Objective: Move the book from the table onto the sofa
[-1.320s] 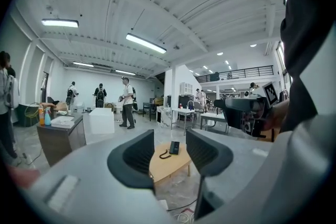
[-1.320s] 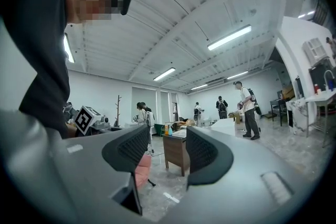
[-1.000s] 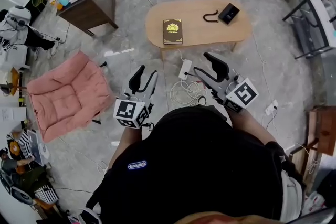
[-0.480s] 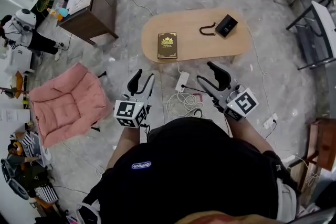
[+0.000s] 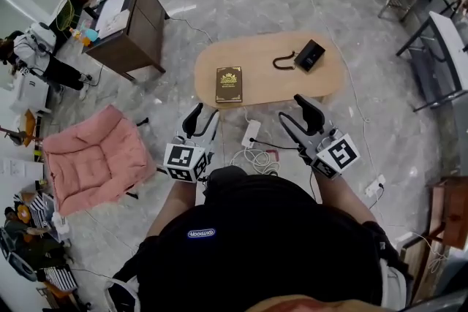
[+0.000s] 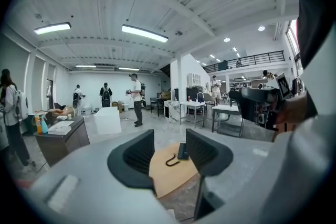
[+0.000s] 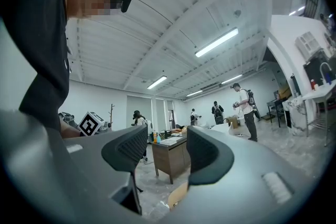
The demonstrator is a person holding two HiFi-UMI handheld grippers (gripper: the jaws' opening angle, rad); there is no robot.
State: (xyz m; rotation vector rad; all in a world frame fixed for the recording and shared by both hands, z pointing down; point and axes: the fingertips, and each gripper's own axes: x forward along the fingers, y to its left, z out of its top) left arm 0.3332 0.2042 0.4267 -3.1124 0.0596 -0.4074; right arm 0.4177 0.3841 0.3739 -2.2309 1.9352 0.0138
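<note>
Stepping nearer than a second ago, we carry the left tongs (image 5: 202, 117) and right tongs (image 5: 290, 108), both released and empty, toward the dark gold-stamped book (image 5: 229, 84) on the oval wooden table (image 5: 322, 80), where the white power strip (image 5: 251, 134) underfoot may trip us.

The person holds both arms bent in front of the torso (image 5: 270, 245), which is in a black shirt. The left forearm (image 5: 174, 202) and the right forearm (image 5: 333, 190) reach forward, well apart. The left gripper (image 5: 202, 118) points straight ahead and tips slightly downward, its marker cube (image 5: 184, 161) just ahead of the wrist. Its jaws stand apart with nothing gripped between them. The right gripper (image 5: 291, 110) points forward and angles a little inward toward the left one, with its marker cube (image 5: 338, 155) turned outward. Its jaws are likewise spread wide and grip nothing. The two grippers sit at about the same height and do not touch.
</note>
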